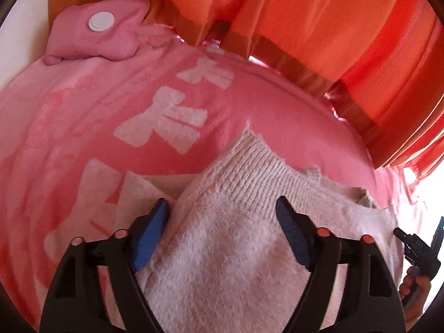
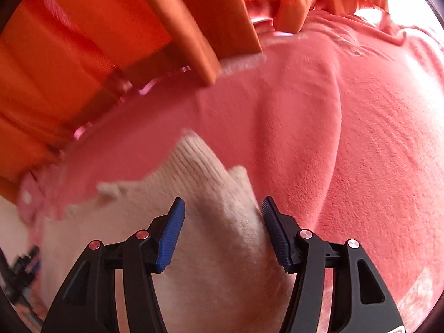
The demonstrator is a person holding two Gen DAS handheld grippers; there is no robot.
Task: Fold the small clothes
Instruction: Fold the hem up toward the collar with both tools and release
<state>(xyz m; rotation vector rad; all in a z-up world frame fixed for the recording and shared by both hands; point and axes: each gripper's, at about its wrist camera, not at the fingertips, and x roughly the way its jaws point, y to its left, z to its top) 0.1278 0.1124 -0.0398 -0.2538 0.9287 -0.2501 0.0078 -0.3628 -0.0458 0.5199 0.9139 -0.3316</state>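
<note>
Orange curtains [image 1: 305, 14] hang behind a bed covered by a pink blanket [image 2: 360, 138]. On the blanket lies the garment [image 1: 222, 236], a cream, fuzzy knit with a ribbed band [image 1: 266, 172] at its far edge; the fabric is rumpled and raised in a fold at the middle.

Left view only: white block lettering [image 1: 166, 122] on the blanket, a pink pouch [image 1: 94, 36] with a white round cap at the far left, and at the right edge the person's hand [image 1: 416, 285] gripping the other tool.

Right view only: plain pink pile to the right, bright light at the far corner.

Left tongs [image 1: 222, 211]: jaws wide apart, straddling the garment's raised fold, gripping nothing.

Right tongs [image 2: 223, 208]: jaws apart, the garment's ridge between them, right pad [image 2: 277, 236] touching the knit, not clamped.
</note>
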